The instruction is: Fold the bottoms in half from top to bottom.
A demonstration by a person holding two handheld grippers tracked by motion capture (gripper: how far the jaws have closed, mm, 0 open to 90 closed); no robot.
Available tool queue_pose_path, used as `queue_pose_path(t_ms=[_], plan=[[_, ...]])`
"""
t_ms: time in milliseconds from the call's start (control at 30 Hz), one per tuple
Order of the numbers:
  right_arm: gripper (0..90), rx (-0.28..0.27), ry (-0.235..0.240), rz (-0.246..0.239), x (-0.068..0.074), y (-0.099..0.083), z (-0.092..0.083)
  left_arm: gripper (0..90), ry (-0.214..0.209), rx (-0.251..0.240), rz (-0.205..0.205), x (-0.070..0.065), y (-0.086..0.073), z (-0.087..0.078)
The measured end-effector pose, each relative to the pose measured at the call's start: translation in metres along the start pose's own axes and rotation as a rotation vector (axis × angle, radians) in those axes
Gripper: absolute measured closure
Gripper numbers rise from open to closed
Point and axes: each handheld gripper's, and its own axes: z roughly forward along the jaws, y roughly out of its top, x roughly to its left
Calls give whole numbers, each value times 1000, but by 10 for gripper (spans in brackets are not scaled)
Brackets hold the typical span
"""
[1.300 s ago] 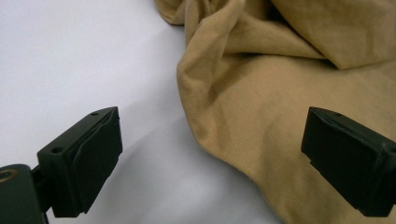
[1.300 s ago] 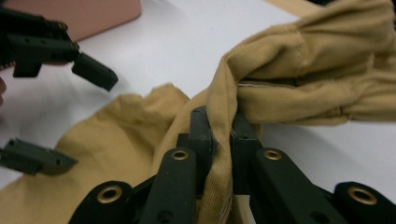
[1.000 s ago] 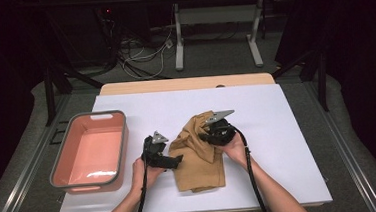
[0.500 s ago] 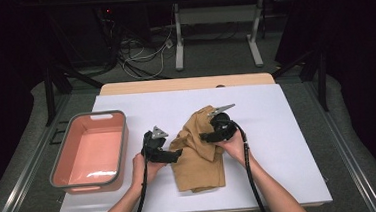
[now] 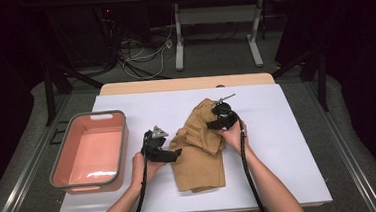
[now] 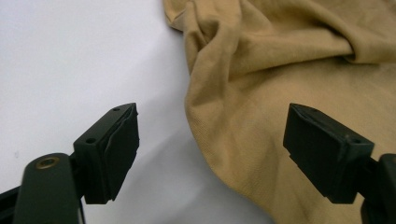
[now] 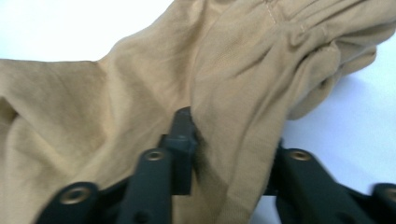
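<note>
A crumpled tan cloth (image 5: 199, 155) lies in the middle of the white table (image 5: 288, 129). My right gripper (image 5: 213, 124) sits over the cloth's far part. Its jaws have just been closing, and in the right gripper view the right gripper (image 7: 229, 154) is shut on a raised fold of the cloth (image 7: 116, 116). My left gripper (image 5: 177, 153) lies low at the cloth's left edge, pointing right. Its jaws have just been closing a little. In its own view the left gripper (image 6: 210, 154) stands open, with the edge of the cloth (image 6: 280, 93) lying between the pads and untouched.
A pink tray (image 5: 87, 115) with a grey rim stands at the left of the table. Bare white surface lies to the right of the cloth. Behind the table are table legs and cables on the floor.
My right gripper has moved toward the far side of the table, and the cloth's far part has bunched up with it. The left gripper has stayed where it was.
</note>
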Motion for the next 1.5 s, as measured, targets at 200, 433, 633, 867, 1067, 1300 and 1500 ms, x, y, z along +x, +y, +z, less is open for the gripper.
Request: queue_pose_path(t_ms=[200, 433, 633, 867, 1067, 1300, 1500], plan=[[844, -34, -47, -103, 6, 5, 8, 245, 15, -11, 16, -1, 0, 0], [846, -116, -70, -188, 7, 21, 4, 340, 15, -36, 21, -2, 1, -2], [847, -180, -81, -254, 14, 33, -2, 509, 2, -73, 23, 1, 2, -2], [846, -246, -70, -332, 22, 49, -8, 736, -20, -56, 27, 4, 11, 14], [845, -287, -41, -359, 32, 57, -13, 868, -2, -45, 27, 5, 22, 29], [845, -325, 22, -396, 44, 52, -26, 900, 21, -23, 21, 5, 22, 38], [845, -342, 85, -423, 51, 38, -35, 900, 17, -21, 13, 5, 21, 37]])
